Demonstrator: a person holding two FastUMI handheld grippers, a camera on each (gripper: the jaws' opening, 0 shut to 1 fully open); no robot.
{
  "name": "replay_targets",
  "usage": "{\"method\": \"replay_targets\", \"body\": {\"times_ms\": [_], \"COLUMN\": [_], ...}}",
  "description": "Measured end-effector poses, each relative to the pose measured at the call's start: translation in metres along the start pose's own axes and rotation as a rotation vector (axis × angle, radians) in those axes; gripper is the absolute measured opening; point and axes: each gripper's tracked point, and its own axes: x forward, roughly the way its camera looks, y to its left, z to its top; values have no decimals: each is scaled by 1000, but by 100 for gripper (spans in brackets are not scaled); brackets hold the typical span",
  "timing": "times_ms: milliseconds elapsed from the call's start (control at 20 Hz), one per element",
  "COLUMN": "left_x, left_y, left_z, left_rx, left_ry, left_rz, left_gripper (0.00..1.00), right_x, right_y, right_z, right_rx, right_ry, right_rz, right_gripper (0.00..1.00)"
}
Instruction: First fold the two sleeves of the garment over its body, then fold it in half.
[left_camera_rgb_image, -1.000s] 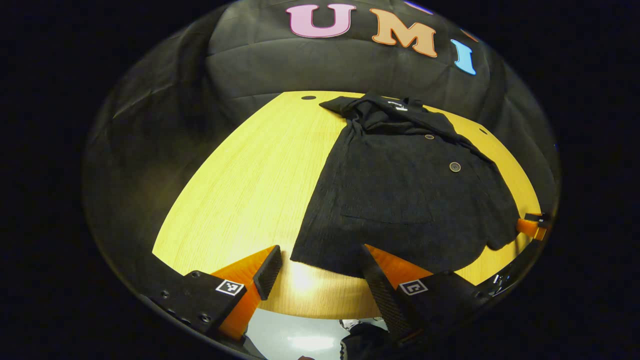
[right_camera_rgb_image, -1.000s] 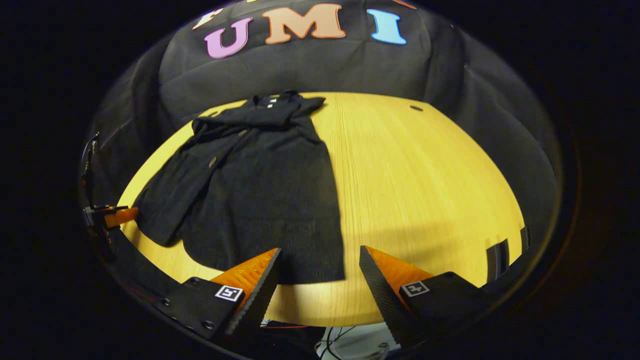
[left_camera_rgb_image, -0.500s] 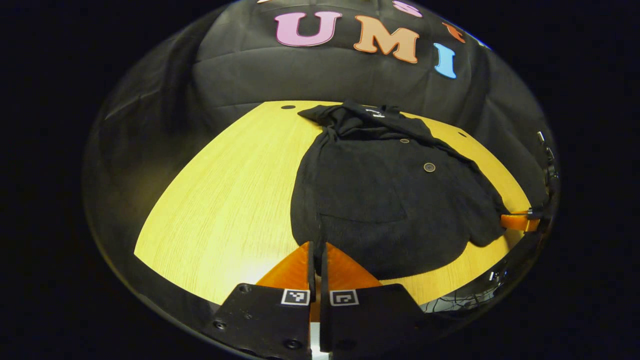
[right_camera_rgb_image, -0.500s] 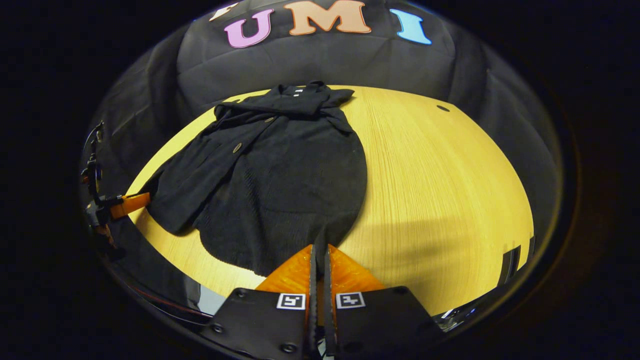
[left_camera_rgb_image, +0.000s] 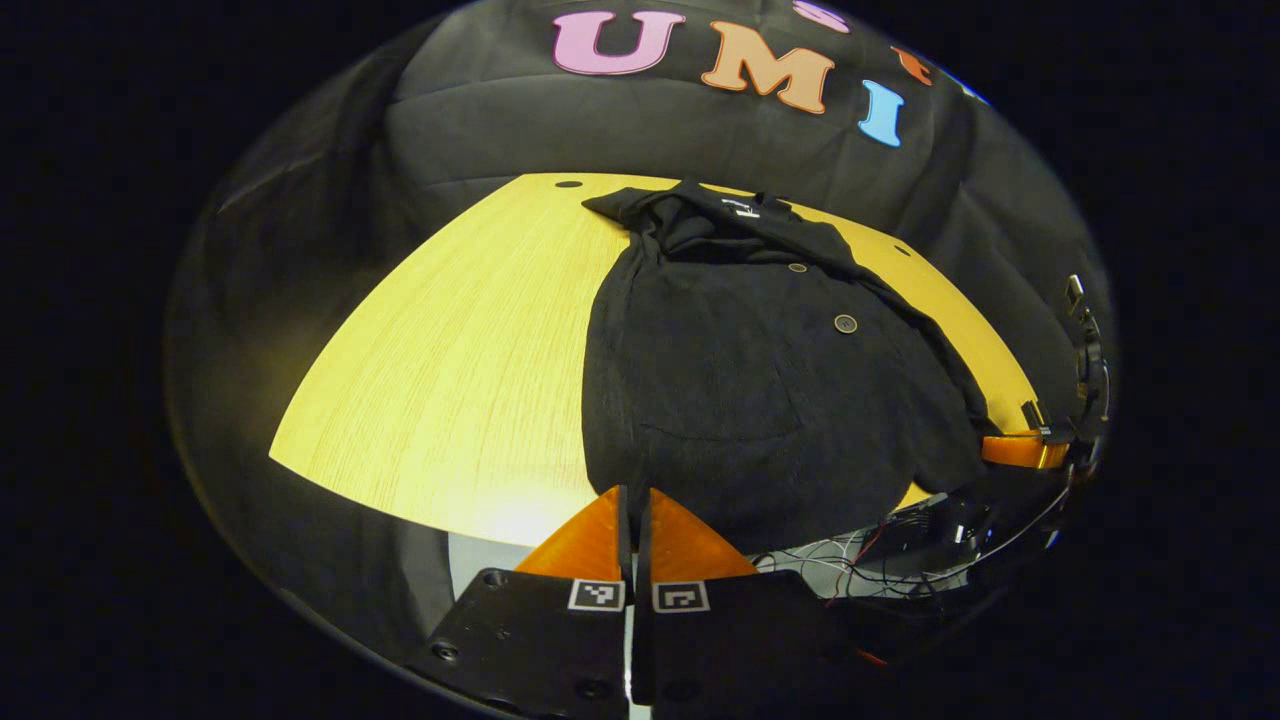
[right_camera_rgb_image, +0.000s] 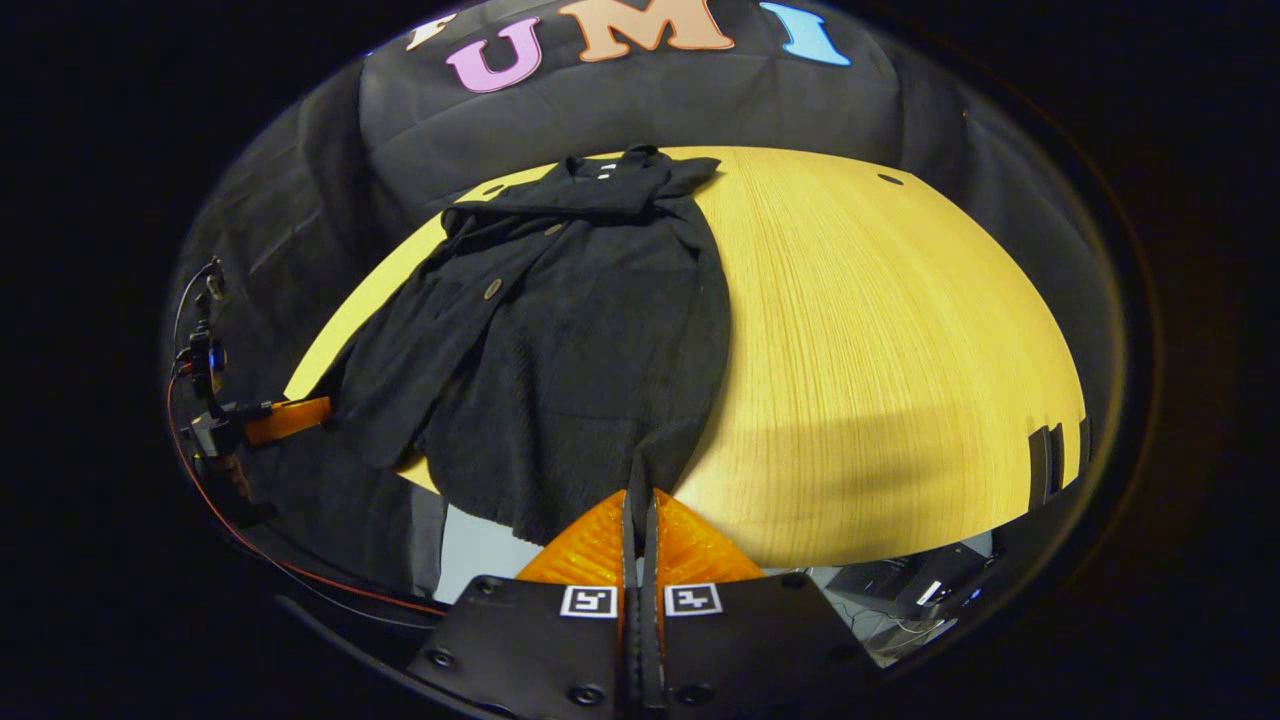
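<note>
1. The black button-front jacket (left_camera_rgb_image: 760, 380) lies collar-away on the yellow wooden counter (left_camera_rgb_image: 450, 370), with its hem end lifted off the near edge.
2. Sleeves look done — both seem to be folded in over the body, one lying diagonally across the front near the buttons (right_camera_rgb_image: 492, 289). Hard to be sure with black on black.
3. Left claw (left_camera_rgb_image: 632, 520) has its fingers pressed together on the hem's left corner, the cloth pinched between them.
4. Right claw (right_camera_rgb_image: 640, 520) is the same — clamped on the hem's right corner. In the left gripper view you can spot it out by the counter's edge.
5. So I'd say it's at the last step: 2 corners gripped, and the fold in half toward the collar (right_camera_rgb_image: 610, 185) is left to do.
</note>
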Motion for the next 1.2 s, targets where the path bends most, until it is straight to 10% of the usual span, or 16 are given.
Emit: {"method": "replay_targets", "body": {"times_ms": [700, 1200], "left_x": [-59, -7], "left_y": [-16, -6], "left_z": [224, 362], "left_rx": [39, 47], "left_ry": [-408, -530], "left_rz": [-67, -14], "left_gripper": [0, 0], "right_x": [-104, -66], "right_y": [29, -2], "right_z": [225, 365], "right_rx": [82, 109], "right_ry": [-523, -629], "right_rz": [107, 107], "right_gripper": [2, 3]}}
